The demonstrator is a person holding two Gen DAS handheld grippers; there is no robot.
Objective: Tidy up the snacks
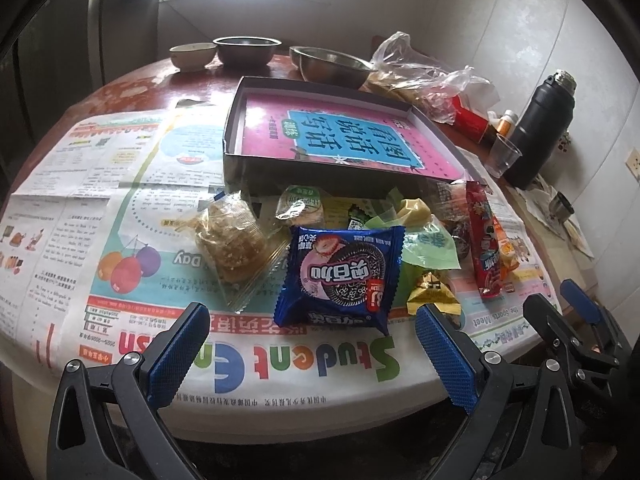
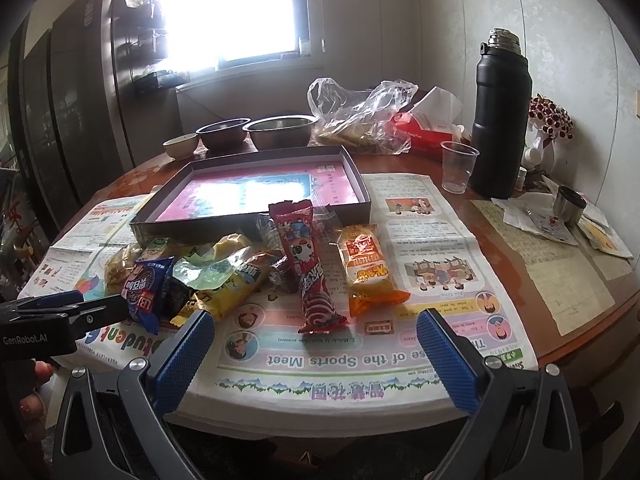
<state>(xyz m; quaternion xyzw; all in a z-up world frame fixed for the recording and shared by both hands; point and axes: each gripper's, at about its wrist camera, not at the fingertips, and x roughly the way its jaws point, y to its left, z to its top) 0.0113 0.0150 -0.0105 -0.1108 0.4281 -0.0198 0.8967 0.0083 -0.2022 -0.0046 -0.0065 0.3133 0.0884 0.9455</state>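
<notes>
Blue cookie pack (image 1: 340, 276) lies ahead of your left gripper (image 1: 312, 354); your right gripper (image 2: 314, 354) faces the red stick (image 2: 310, 268), both spread wide, holding nothing.

Round reddish-brown table (image 2: 420, 164), worn patches at far edge. Newspaper (image 1: 120, 208) spread over near half; shallow dark box (image 1: 236, 136) sits on it. Snack packets (image 2: 304, 264) heaped on the paper just before the box. On bare wood: three bowls (image 2: 276, 130), plastic bag (image 2: 360, 116), clear cup (image 2: 458, 166), black flask (image 2: 500, 120)

home dining room, bowls (image 1: 247, 50), thermos (image 2: 500, 120)
</notes>
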